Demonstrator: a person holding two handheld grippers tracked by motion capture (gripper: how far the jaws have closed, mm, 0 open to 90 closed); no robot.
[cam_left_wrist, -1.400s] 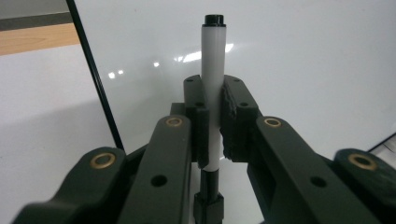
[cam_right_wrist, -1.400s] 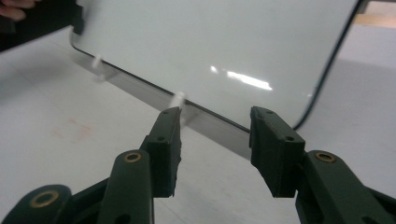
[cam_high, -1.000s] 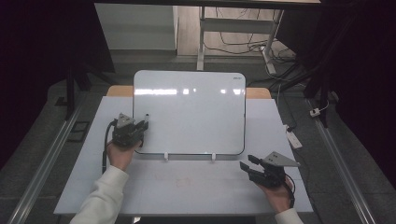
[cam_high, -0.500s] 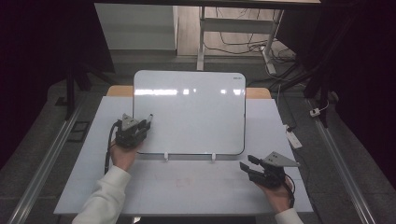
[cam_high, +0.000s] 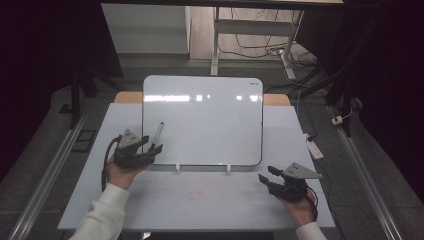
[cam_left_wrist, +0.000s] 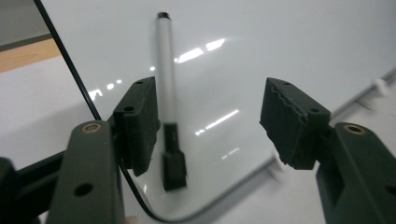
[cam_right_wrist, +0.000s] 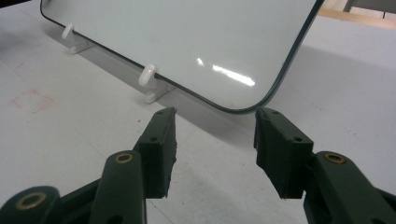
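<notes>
On the white surface (cam_high: 210, 195) a whiteboard (cam_high: 205, 120) leans on two white clips, a marker (cam_high: 157, 134) lying at its left edge, its black cap (cam_left_wrist: 173, 165) clear in the left gripper view between the left hand-held gripper's (cam_high: 150, 149) spread jaws, while the right hand-held gripper (cam_high: 265, 179) gapes empty near the board's lower right corner (cam_right_wrist: 261, 105).

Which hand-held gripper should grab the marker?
Left. The left hand-held gripper is open right by the marker on the whiteboard; the right hand-held gripper sits off its far corner.
</notes>
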